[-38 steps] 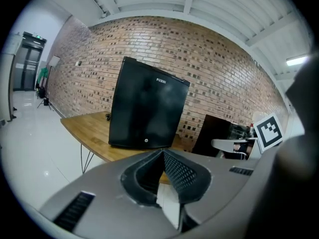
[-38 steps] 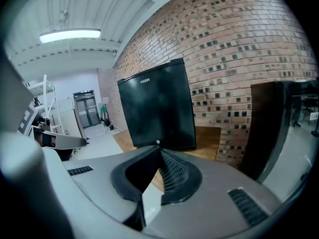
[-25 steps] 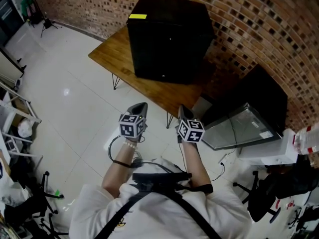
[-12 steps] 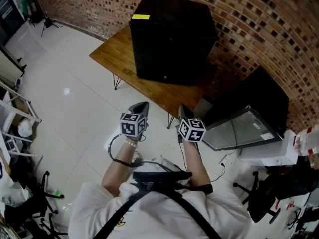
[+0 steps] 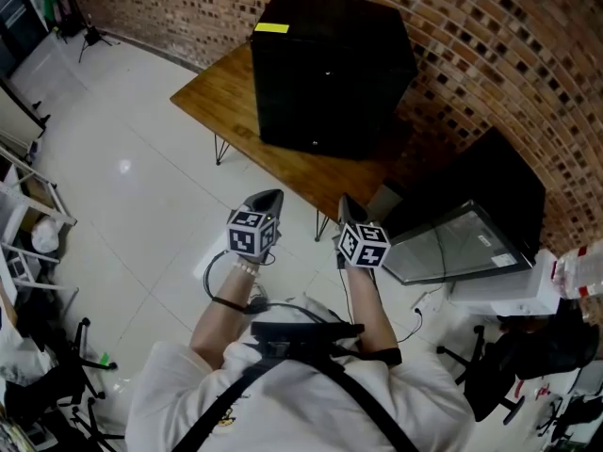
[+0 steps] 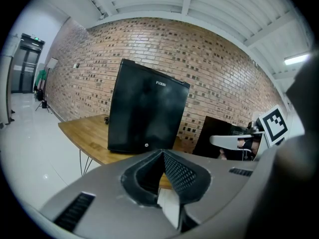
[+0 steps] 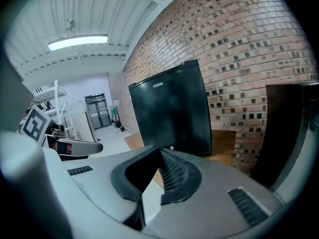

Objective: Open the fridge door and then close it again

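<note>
Brick wall [image 5: 490,55] runs behind a wooden tabletop [image 5: 212,97]. On it stands the black fridge [image 5: 325,64], door shut, at 12 o'clock from both tools. The left tool [image 5: 267,199] is closed tight and holds nothing. The right tool [image 5: 346,205] is closed tight too, and empty. Both hang over the white floor [image 5: 122,168], well apart from the fridge. At 3 o'clock a black box [image 5: 490,172] sits by the wall.

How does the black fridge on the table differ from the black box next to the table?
The fridge stands on the wooden table; the black box sits lower, off the table. The fridge carries a yellow sticker on top; the box shows none. Both are black and stand by the brick wall.
</note>
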